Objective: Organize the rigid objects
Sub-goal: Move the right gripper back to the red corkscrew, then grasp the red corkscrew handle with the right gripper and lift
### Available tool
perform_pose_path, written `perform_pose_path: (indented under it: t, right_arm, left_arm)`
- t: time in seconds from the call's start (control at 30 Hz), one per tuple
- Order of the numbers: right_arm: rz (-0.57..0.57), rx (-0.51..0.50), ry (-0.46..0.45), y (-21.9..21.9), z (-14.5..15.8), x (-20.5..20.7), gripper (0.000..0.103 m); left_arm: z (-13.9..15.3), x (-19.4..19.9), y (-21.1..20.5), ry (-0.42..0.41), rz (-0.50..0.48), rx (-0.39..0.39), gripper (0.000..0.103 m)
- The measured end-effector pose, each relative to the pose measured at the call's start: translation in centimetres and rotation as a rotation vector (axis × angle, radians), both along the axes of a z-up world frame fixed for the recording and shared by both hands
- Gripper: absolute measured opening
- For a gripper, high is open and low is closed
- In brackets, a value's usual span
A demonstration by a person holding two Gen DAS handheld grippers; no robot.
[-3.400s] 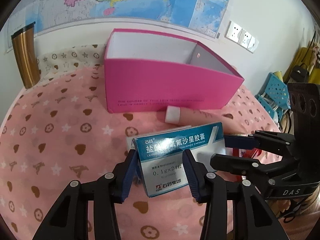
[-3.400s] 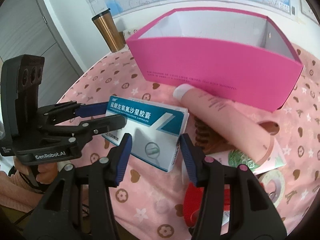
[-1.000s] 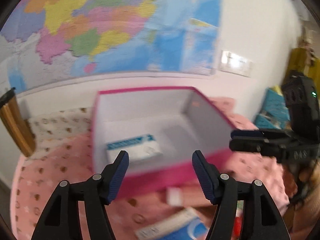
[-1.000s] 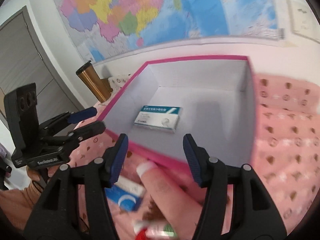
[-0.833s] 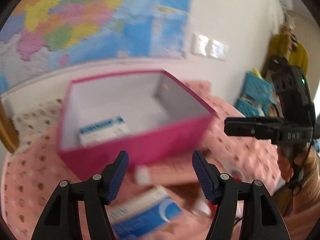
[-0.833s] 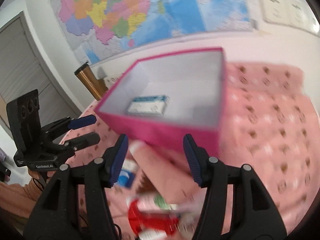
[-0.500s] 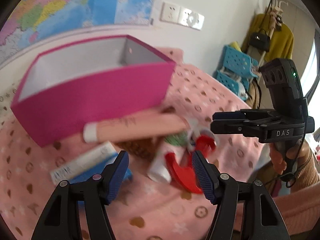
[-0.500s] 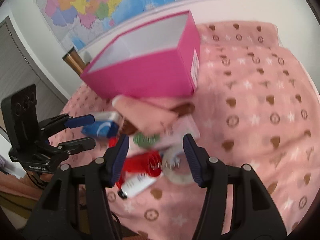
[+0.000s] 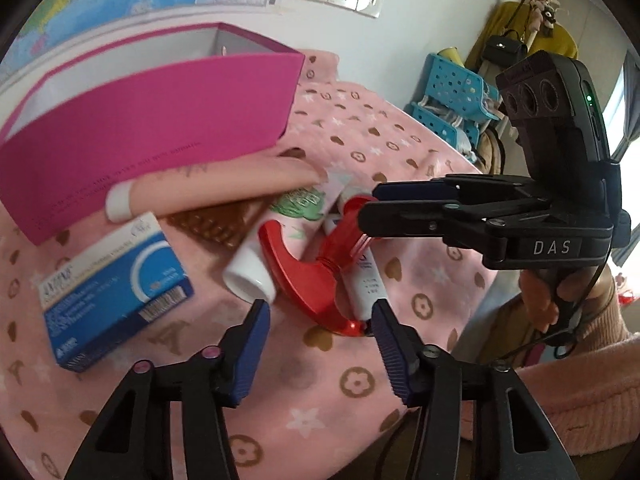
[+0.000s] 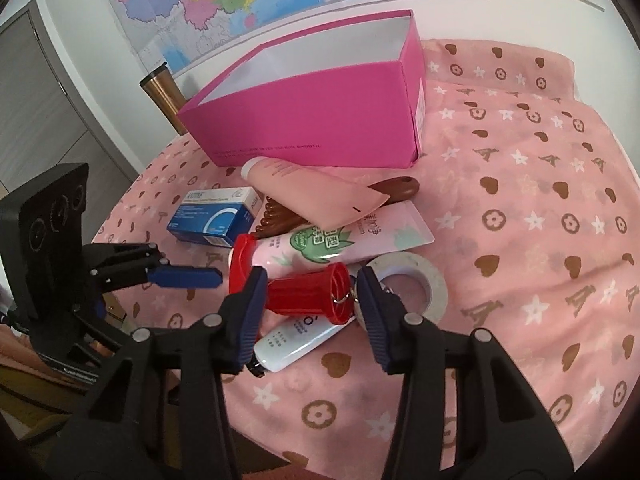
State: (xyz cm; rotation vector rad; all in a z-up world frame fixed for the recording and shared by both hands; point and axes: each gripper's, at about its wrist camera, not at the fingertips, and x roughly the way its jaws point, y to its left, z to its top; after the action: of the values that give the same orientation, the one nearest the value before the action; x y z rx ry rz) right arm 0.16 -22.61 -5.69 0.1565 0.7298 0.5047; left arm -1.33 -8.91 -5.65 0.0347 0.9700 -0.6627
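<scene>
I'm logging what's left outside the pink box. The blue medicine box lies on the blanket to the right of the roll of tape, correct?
Not quite. In the right wrist view the blue medicine box lies on the blanket to the left of the roll of tape, across the pile of tubes.

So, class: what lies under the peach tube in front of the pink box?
Under the peach tube lie a brown wooden comb and the pink tube with green print. The comb's middle is covered.

Bare blanket [image 10: 540, 240] right of the clutter; pink box [image 10: 320, 120] walling the far side.
</scene>
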Motion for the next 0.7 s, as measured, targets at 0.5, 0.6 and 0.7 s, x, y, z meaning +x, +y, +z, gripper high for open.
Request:
perform_pose_path:
  t: [0.5,0.6,0.7]
  right_arm:
    - [-0.013,-0.033,-0.019,0.7,-0.6,-0.5,0.02]
    - [-0.015,-0.032,-0.028,0.6,-0.2,-0.7,0.018]
    - [-0.016,-0.027,-0.042,0.6,0.3,-1.0,0.018]
  left_arm:
    - [-0.8,0.5,-0.3,0.067,0.016,-0.03,0.039]
    - [-0.3,0.5,-0.1,0.062,0.017,-0.041,0.039]
    - [0.3,0.4,0.1,0.045,0.018,-0.045,0.038]
